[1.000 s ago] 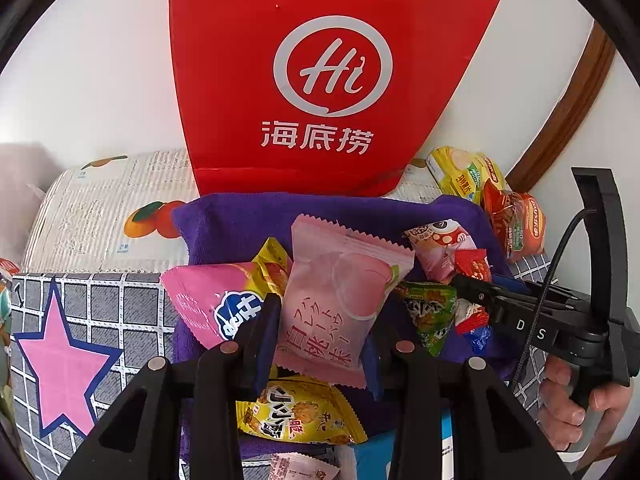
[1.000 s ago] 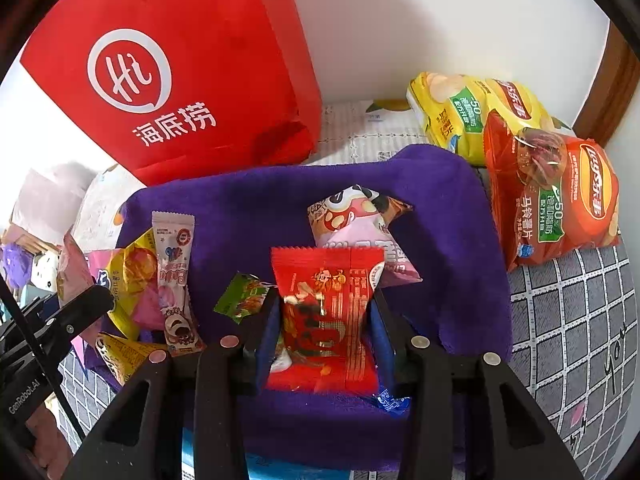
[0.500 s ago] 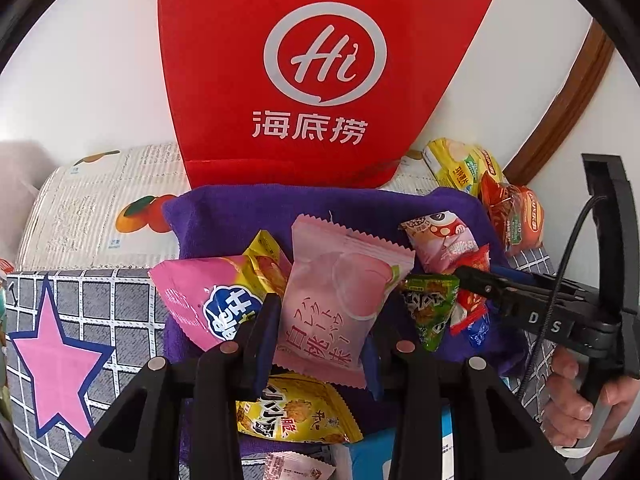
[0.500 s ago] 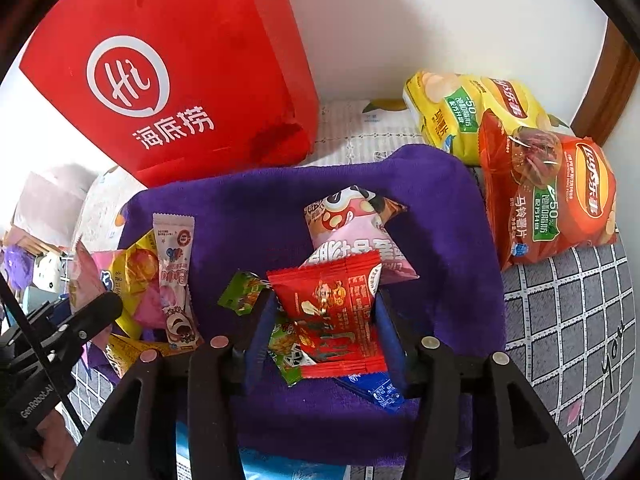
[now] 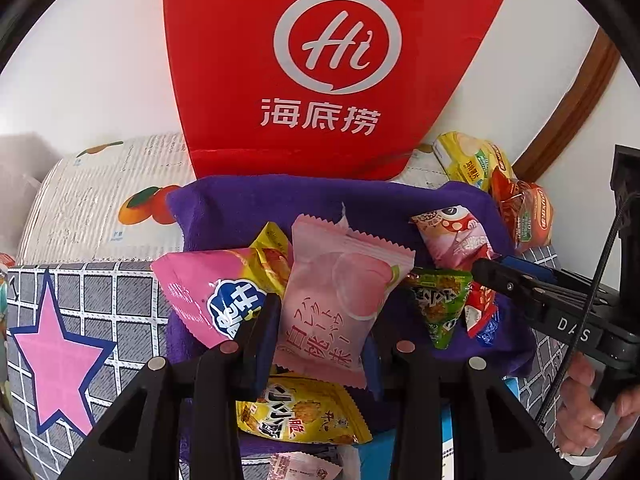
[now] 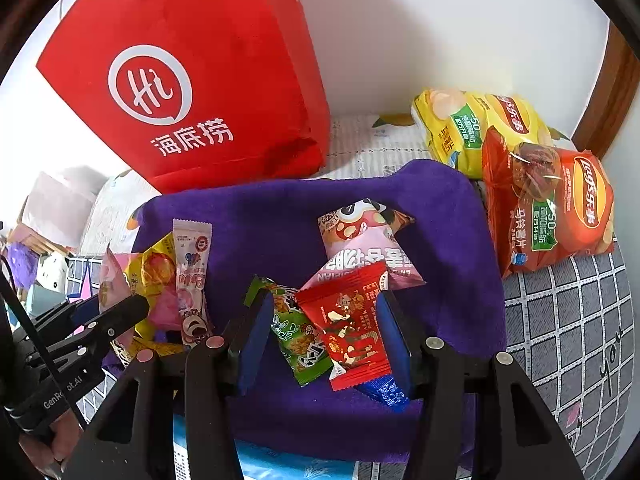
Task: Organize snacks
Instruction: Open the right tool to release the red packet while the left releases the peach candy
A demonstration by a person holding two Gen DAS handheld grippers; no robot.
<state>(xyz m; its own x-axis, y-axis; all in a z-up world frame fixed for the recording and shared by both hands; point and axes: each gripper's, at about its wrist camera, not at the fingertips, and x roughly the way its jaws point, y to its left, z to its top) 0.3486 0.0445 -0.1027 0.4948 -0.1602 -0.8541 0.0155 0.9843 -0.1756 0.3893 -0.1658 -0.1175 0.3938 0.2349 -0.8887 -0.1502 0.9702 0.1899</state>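
Note:
My left gripper (image 5: 320,324) is shut on a pale pink peach snack packet (image 5: 340,304) and holds it above the purple cloth (image 5: 248,204). My right gripper (image 6: 324,332) is open; a red snack packet (image 6: 352,328) lies loose between its jaws on the cloth (image 6: 280,216), beside a green packet (image 6: 296,336). The right gripper also shows at the right edge of the left wrist view (image 5: 496,276). A pink-and-white packet (image 6: 368,244) lies just beyond the red one. The red Haidilao paper bag (image 5: 332,64) stands behind the cloth.
Yellow and orange Lay's chip bags (image 6: 552,200) lie to the right of the cloth by the wall. A pink packet (image 5: 208,292), yellow packets (image 5: 296,412) and a strip packet (image 6: 192,276) lie on the cloth's left. A grey checked surface (image 6: 568,320) surrounds it.
My right gripper has opened and let go of the red packet, which now lies tilted on the cloth. My left gripper still holds the pink packet, little moved.

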